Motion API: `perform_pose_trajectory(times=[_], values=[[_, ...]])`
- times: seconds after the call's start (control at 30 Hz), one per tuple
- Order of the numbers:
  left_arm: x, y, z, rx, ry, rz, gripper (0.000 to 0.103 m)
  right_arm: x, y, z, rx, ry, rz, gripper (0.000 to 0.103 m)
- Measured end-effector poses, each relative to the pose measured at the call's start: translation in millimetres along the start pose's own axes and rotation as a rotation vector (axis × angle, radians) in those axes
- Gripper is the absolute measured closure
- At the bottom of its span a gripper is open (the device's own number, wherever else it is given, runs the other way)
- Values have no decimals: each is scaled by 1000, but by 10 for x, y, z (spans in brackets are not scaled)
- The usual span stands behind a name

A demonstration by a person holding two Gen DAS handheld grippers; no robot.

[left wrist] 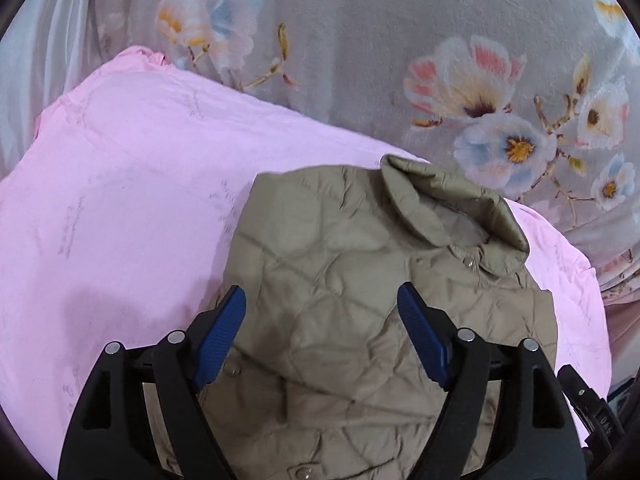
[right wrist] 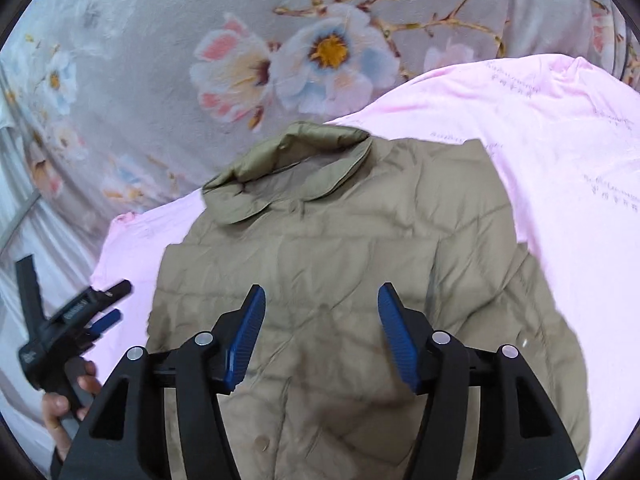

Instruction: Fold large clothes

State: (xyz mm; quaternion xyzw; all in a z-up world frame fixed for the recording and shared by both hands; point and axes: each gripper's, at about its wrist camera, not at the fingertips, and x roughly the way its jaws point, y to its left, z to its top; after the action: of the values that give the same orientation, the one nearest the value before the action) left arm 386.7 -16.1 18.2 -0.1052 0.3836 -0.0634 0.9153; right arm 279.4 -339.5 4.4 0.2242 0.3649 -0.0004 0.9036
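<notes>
Left gripper [left wrist: 322, 334]: matte black angular arms, ribbed blue pads [left wrist: 220, 336] lining the jaws, round silver screws behind them. Right gripper [right wrist: 322, 334] matches: same black frame, blue pads [right wrist: 400, 340], silver screws. Bare-skinned hand [right wrist: 66, 404] on a black handle.

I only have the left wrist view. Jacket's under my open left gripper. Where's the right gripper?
Observer: The right gripper hovers open over the jacket, holding nothing.
Operator: Any sign of the left gripper from there?
Observer: Yes, the left gripper sits at the jacket's edge, over the pink sheet.
Operator: See the hand on it?
Observer: Yes, the hand grips its handle.
</notes>
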Motion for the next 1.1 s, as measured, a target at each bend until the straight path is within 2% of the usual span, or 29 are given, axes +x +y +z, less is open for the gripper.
perform_pose_trajectory(times=[0.03, 0.07, 0.17, 0.27, 0.4, 0.57, 0.73, 0.8, 0.83, 0.93, 0.97, 1.03, 1.1], values=[[42, -64, -4, 30, -2, 27, 27, 41, 24, 2, -24, 12, -25, 54], [106, -113, -43, 57, 4, 53, 27, 92, 68, -22, -62, 22, -47, 70], [387, -161, -259, 102, 62, 98, 28, 299, 166, -140, -139, 81, -90, 84], [661, -96, -488, 116, 124, 149, 28, 514, 140, -278, -156, 132, -136, 88], [668, -82, -662, 175, 71, 168, 26, 593, 86, -408, -178, 131, -151, 92], [680, -120, -755, 211, 58, 198, 26, 624, 70, -525, -192, 112, -159, 92], [665, -89, -723, 206, 67, 186, 25, 577, -27, -514, -148, 140, -101, 94], [628, -68, -655, 193, 70, 179, 26, 486, -89, -472, -111, 157, -72, 93], [553, -59, -593, 179, 57, 173, 27, 407, -112, -422, -93, 149, -70, 88], [363, -132, -358, 134, 1, 122, 27, 161, -61, -147, -105, 44, -77, 76], [324, -184, -259, 114, -7, 89, 25, 120, -38, -13, -95, 17, -62, 61], [319, -314, -53, 73, -3, 14, 20, 126, -28, 210, -41, -5, -1, 47], [397, -434, 101, 30, 15, -56, 20, 230, -51, 429, 46, -15, 84, 47]])
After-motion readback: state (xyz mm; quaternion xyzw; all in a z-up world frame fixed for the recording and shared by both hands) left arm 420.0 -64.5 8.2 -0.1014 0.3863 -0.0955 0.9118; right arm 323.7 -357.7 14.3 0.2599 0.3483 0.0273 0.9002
